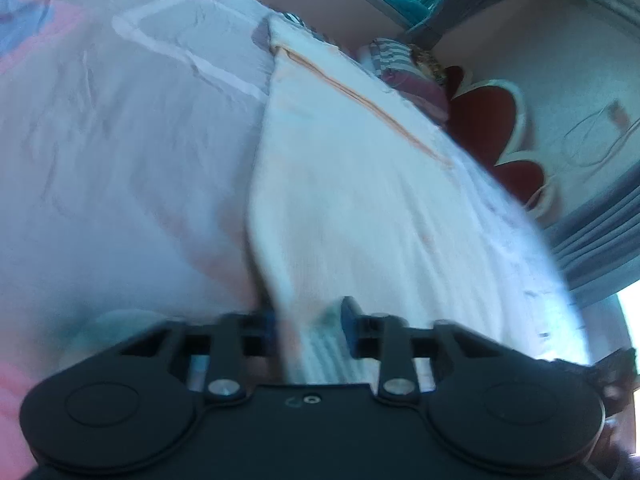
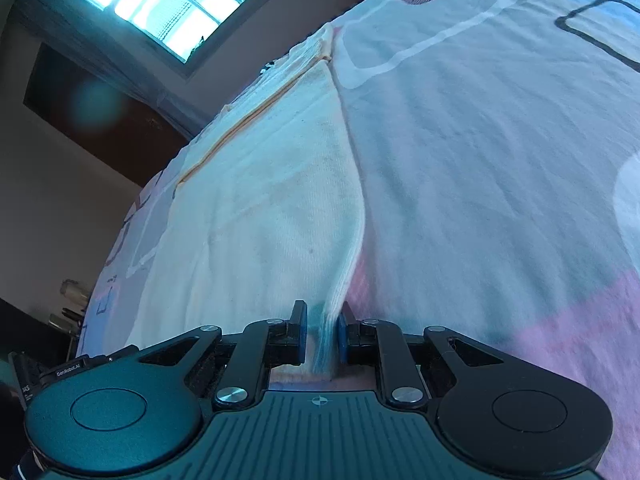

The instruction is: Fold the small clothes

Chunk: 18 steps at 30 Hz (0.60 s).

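On the bed [image 1: 120, 140], a patterned pink and pale sheet carries a white ribbed garment [image 1: 360, 200] with an orange seam, lying flat and reaching away from both cameras. At left, the left claw [image 1: 308, 324] has closed on the near edge of the cloth; a bunched fold of ribbed fabric sits between its blue pads, though the view is blurred and how deep the bite goes cannot be told. At right, the right claw [image 2: 322, 334] is likewise closed, pinching a thin gathered strip at the garment's [image 2: 260, 208] near corner, with the cloth's long edge running up and away beside the bare sheet [image 2: 480, 140]. Both grips appear to be at the near hem, which suggests a fold away from the person is being set up. Risk lies chiefly in the shallow purchase: the right claw seems to hold only the edge, so a quick lift could let the strip slide out. Uneven lifting by the two hands could skew the fold, and either claw may have caught the sheet beneath.
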Tool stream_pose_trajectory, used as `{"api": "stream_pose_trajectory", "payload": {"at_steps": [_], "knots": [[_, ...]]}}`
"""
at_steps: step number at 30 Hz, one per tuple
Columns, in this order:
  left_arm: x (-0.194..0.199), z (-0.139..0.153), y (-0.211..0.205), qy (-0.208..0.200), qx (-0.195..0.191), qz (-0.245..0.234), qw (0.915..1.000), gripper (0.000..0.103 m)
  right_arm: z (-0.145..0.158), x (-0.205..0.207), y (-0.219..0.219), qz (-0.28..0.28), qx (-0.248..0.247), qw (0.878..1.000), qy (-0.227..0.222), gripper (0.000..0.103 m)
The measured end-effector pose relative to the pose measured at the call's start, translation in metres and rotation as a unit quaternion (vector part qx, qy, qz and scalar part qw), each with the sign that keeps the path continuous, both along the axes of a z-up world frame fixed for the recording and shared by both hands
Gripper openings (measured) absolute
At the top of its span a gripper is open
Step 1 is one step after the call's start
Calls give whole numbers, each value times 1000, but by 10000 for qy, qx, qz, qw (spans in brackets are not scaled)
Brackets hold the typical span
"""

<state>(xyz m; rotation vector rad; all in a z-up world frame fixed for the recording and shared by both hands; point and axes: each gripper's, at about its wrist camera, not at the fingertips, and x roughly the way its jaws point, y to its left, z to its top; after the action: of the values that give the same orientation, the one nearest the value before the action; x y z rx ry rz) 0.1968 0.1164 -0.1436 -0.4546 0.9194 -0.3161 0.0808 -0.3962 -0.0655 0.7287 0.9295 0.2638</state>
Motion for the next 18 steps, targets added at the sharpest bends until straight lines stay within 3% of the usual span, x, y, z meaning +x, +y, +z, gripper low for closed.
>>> {"api": "stream_pose_trajectory", "payload": {"at_steps": [4, 7, 9, 11, 18], "knots": [[-22, 20, 11, -616, -219, 172, 9977, 3, 23, -11, -2, -24, -67, 9988, -479, 2], [-17, 5, 10, -283, 196, 97, 9994, 3, 24, -19, -7, 6, -125, 9982, -578, 2], [-16, -4, 11, -159, 58, 191, 9997, 3, 6, -14, -6, 66, -198, 9996, -195, 2], [-18, 1, 13, -213, -36, 281, 9994, 3, 5, -12, -4, 1, -121, 9997, -213, 2], [-3, 41, 20, -702, -473, 514, 9951, 2, 68, 12, -3, -108, -143, 9939, -1089, 2]]}}
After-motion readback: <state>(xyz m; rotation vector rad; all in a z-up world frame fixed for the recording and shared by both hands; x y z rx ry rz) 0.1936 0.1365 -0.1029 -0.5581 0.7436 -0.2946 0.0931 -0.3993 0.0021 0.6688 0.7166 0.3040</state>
